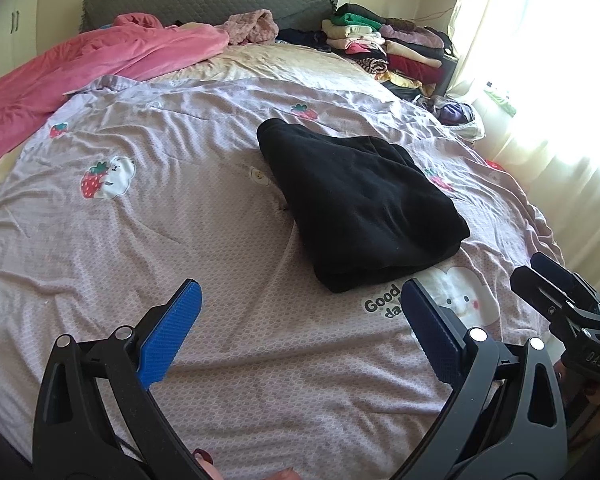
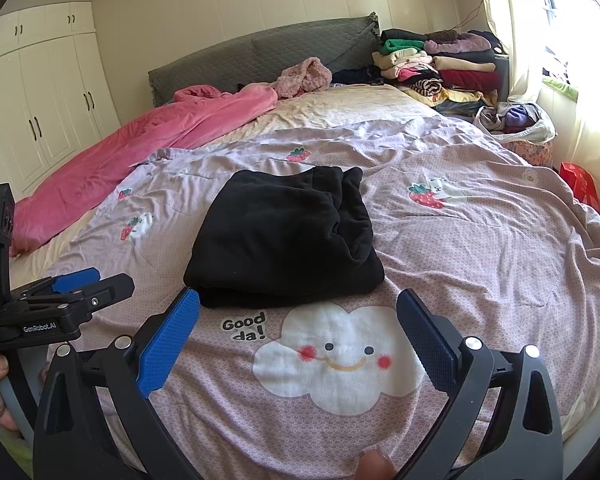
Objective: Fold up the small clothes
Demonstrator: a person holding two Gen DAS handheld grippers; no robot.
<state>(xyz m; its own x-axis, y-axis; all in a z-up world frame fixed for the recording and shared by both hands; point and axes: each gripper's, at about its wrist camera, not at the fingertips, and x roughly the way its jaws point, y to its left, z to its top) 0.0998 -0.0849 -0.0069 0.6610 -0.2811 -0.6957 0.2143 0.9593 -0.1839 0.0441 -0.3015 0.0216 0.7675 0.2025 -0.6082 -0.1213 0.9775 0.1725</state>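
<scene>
Hovering over a folded black garment (image 2: pixel 284 240) on the bed.

We hold the left gripper (image 1: pixel 300 332) to the left of the garment, blue fingers spread wide and empty. The garment lies as a thick square on the lilac bedspread (image 2: pixel 480 248), just beyond its cloud print (image 2: pixel 340 360). We hold the right gripper (image 2: pixel 298 340) before that same cloud, fingers likewise spread apart, touching nothing. Far beyond the garment to the right sits a stack of folded clothes (image 2: pixel 440 64).

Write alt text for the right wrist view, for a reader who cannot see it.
A folded black fleece garment lies on a lilac quilt printed with strawberries and a smiling cloud, just beyond the open blue-padded jaws of the right gripper. The left gripper shows at the left edge, and stacked folded clothes sit by the grey headboard.
</scene>
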